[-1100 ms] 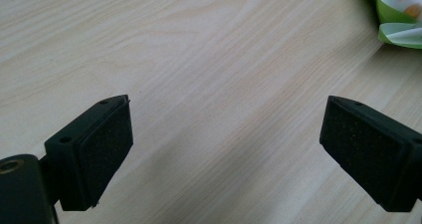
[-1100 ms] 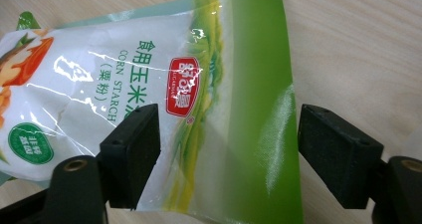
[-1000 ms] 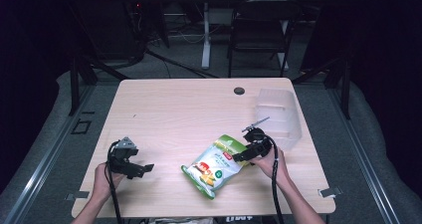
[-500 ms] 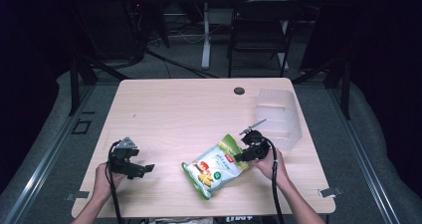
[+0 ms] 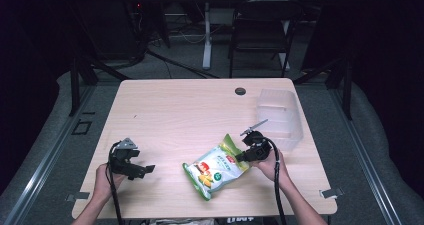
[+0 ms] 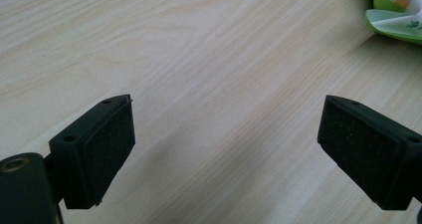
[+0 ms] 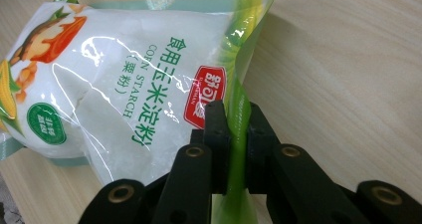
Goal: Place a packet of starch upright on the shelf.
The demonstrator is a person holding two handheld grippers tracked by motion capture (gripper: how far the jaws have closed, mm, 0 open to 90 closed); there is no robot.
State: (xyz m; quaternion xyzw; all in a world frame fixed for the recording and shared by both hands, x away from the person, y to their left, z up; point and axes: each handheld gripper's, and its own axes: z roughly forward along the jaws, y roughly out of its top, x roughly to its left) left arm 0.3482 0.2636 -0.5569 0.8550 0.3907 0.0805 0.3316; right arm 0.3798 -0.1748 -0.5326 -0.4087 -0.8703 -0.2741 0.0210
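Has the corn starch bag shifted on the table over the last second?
Barely: the corn starch bag has crept slightly toward the near edge, judged against the clear plastic bin.

Starch bag (image 5: 216, 167) lies on the desk (image 5: 185, 115) near its front edge, between the left hand-held gripper (image 5: 148, 170) and right hand-held gripper (image 5: 241, 158); a container (image 5: 280, 116) sits behind-right.
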